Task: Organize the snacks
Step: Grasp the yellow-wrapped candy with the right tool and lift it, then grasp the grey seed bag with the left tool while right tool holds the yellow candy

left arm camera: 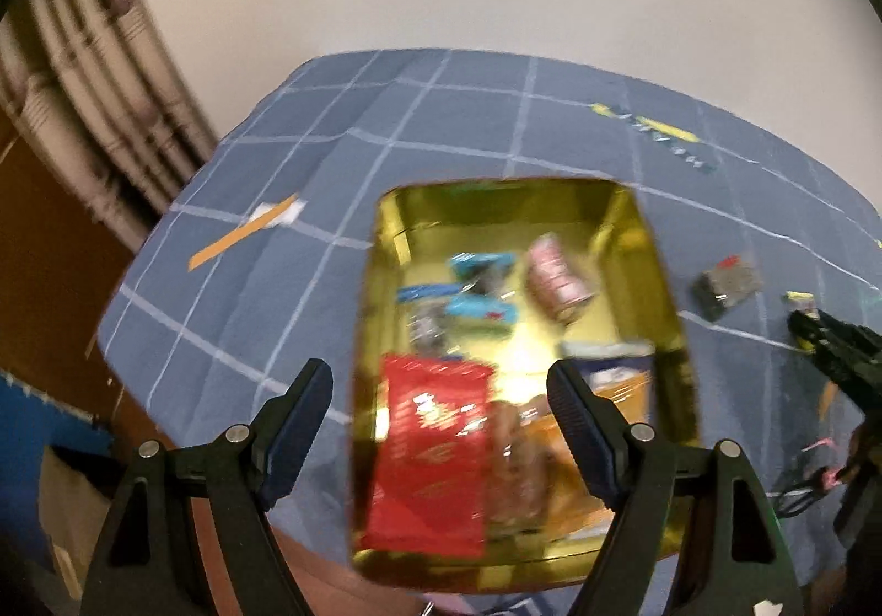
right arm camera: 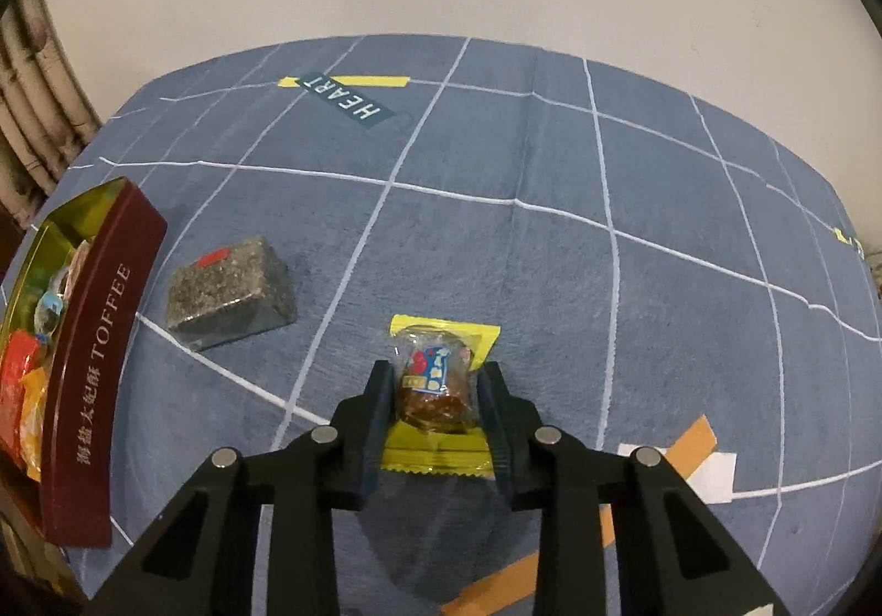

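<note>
A gold-lined tin [left arm camera: 496, 197] lies open on the blue checked cloth, holding a red packet [left arm camera: 433, 450], blue-wrapped sweets [left arm camera: 479, 285], a pink packet [left arm camera: 557, 279] and several more. My left gripper [left arm camera: 441, 370] hovers open over the tin with nothing between its fingers. In the right wrist view the tin's maroon "TOFFEE" wall [right arm camera: 99, 368] is at the far left. My right gripper [right arm camera: 436, 368] is shut on a yellow-wrapped snack [right arm camera: 441, 340] lying on the cloth. A grey speckled wrapped block [right arm camera: 229, 288] lies between that snack and the tin.
The cloth [right arm camera: 551, 257] carries a "HEART" label [right arm camera: 344, 103] at the back, and orange tape with white paper [right arm camera: 689, 450] near the right gripper. Another orange tape strip [left arm camera: 242, 235] lies left of the tin. Pipes [left arm camera: 82, 64] run along the left wall.
</note>
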